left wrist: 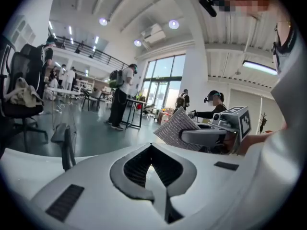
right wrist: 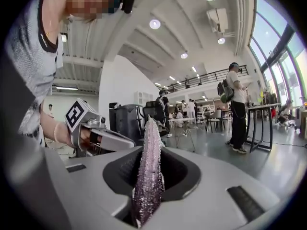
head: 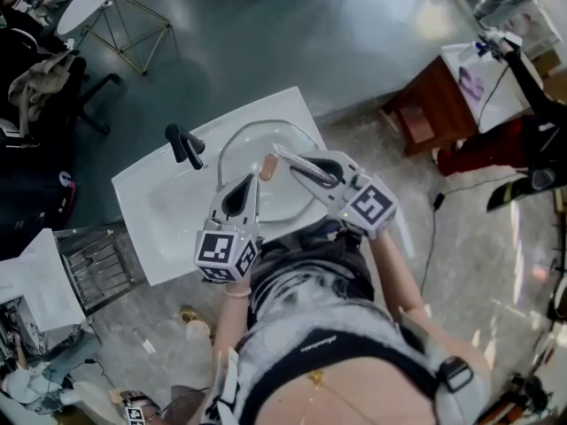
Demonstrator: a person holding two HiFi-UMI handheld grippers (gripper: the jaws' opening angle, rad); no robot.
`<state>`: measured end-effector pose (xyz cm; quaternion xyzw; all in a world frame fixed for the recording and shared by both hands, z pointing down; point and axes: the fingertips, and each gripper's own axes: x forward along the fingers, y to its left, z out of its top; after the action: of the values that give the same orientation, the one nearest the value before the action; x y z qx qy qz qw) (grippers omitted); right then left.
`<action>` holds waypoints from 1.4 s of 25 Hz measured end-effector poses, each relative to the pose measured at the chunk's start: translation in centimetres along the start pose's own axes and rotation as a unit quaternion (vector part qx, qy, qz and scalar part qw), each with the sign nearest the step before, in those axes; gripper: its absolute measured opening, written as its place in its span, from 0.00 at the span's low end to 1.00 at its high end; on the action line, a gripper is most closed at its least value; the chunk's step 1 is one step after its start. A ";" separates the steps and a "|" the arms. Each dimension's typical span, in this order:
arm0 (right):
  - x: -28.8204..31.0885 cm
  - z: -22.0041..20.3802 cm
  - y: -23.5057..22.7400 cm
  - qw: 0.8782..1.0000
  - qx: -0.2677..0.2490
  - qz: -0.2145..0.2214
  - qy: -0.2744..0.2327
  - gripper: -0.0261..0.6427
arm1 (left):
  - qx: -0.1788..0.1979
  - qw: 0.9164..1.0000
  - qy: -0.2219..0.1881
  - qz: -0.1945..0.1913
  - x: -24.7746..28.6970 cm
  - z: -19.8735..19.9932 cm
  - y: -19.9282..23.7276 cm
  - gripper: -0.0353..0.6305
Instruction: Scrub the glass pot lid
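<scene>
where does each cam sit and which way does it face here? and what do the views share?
Head view: on the person's head, facing steeply down at the sink, faucet, left gripper and right gripper; torso and forearms show.
Left gripper view: on the left gripper, facing about level across the hall along its shut, empty jaws; torso at right.
Right gripper view: on the right gripper, facing across the hall along jaws clamped on the scrub pad; torso at left.
Shared: each gripper view shows the other gripper.

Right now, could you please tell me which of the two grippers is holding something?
The right gripper: its jaws are clamped on a sparkly silver scrubbing cloth. The left gripper is shut with nothing between its jaws.
</scene>
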<state>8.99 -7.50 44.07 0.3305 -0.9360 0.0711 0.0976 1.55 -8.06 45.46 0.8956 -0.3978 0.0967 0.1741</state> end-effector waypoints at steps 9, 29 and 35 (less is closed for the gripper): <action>-1.3 7.1 1.2 0.994 -0.034 0.023 -0.097 0.17 | 0.045 0.993 -0.098 0.044 -1.0 7.0 -3.7 0.04; -2.1 10.1 3.0 0.989 -0.038 0.064 -0.130 0.16 | 0.071 0.976 -0.165 0.123 -3.2 11.2 -6.4 0.04; -2.5 10.0 2.7 0.989 -0.041 0.059 -0.129 0.16 | 0.073 0.978 -0.157 0.121 -2.8 10.9 -6.7 0.04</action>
<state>7.81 -5.91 33.64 0.2766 -0.9609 -0.0044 -0.0149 5.08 -6.28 32.95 0.8553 -0.5172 0.0043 0.0310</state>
